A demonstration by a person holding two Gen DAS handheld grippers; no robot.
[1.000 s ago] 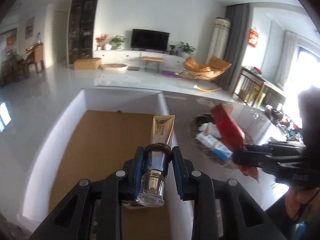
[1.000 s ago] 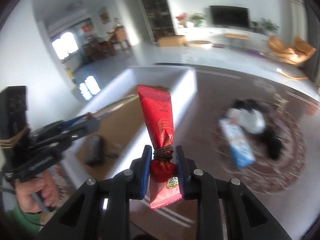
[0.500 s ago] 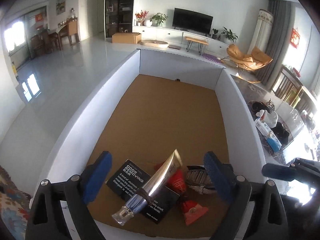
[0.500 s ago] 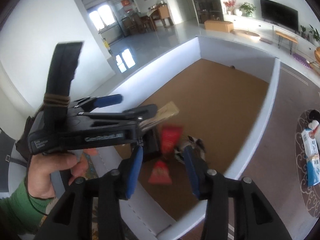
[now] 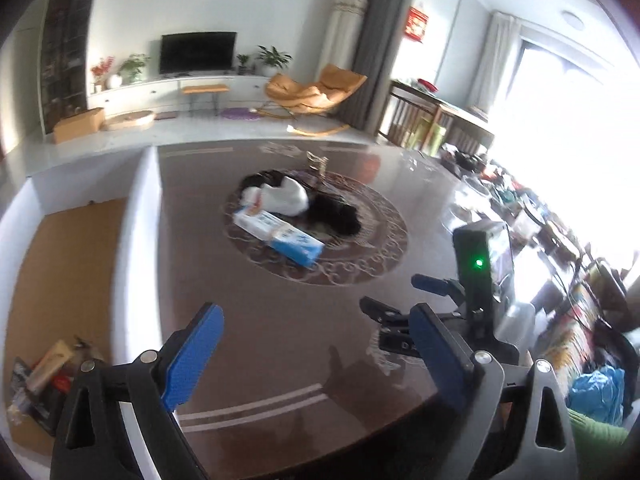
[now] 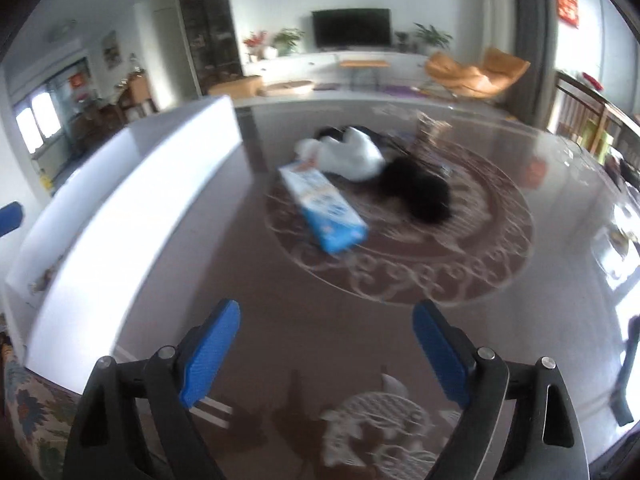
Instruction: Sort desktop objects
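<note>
1. Desk (image 5: 280, 340): dark, glossy, with a round ornamental pattern in the middle; carries everything below.
2. White bin (image 5: 136, 248) at left of desk, cardboard floor; already holds a small pile (image 5: 44, 372) at its near end, tubes and packets by the look of it.
3. Unsorted heap on the round pattern, far centre: black item (image 6: 420, 192), white item (image 6: 352, 152), blue-and-white box (image 6: 324, 210) nearest.
4. Left gripper (image 5: 316, 348): jaws wide apart, empty, above the near desk.
5. Right gripper (image 6: 326, 352): jaws wide apart, empty, aimed at the heap.
6. Step, as judged: between drops, heading for the next pick. Next move likely calls for reaching far, straddling the box across its narrow width, closing, then carrying left into the bin.
</note>
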